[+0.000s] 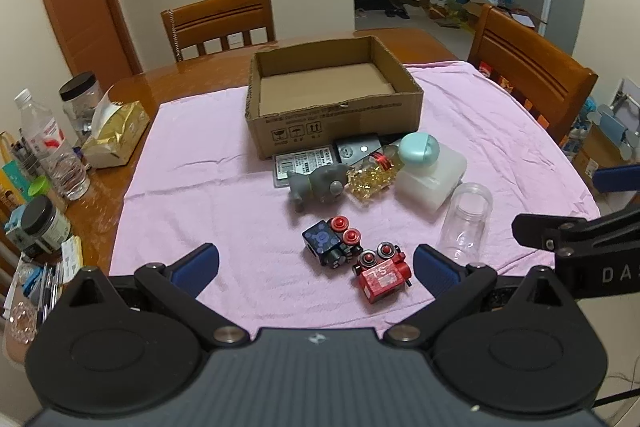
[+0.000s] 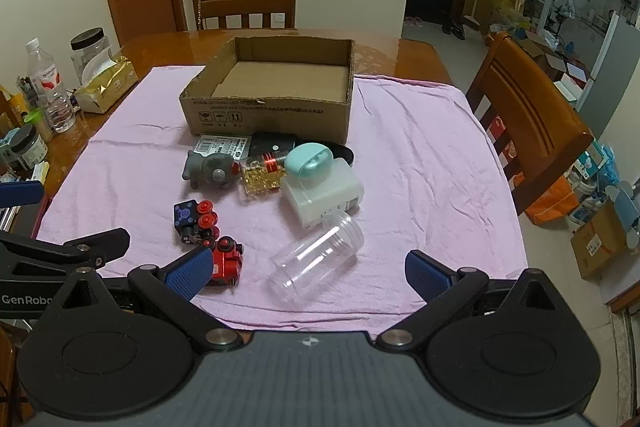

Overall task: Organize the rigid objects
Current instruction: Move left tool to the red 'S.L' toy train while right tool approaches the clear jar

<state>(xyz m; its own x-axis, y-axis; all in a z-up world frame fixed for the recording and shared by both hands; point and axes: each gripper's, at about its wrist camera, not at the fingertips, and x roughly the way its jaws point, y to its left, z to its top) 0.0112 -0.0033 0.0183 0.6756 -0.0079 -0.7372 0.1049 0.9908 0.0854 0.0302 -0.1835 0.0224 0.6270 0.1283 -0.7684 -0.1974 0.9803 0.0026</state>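
An empty cardboard box stands on the pink cloth. In front of it lie a grey toy animal, a bottle of gold beads, a teal case on a white box, a clear jar on its side, a dark blue toy train and a red toy train. My left gripper is open and empty, near the trains. My right gripper is open around the jar's near side, empty.
A pink cloth covers the wooden table. Bottles, jars and a gold tissue pack crowd the left edge. Wooden chairs stand behind and to the right. Flat dark devices and a label card lie by the box.
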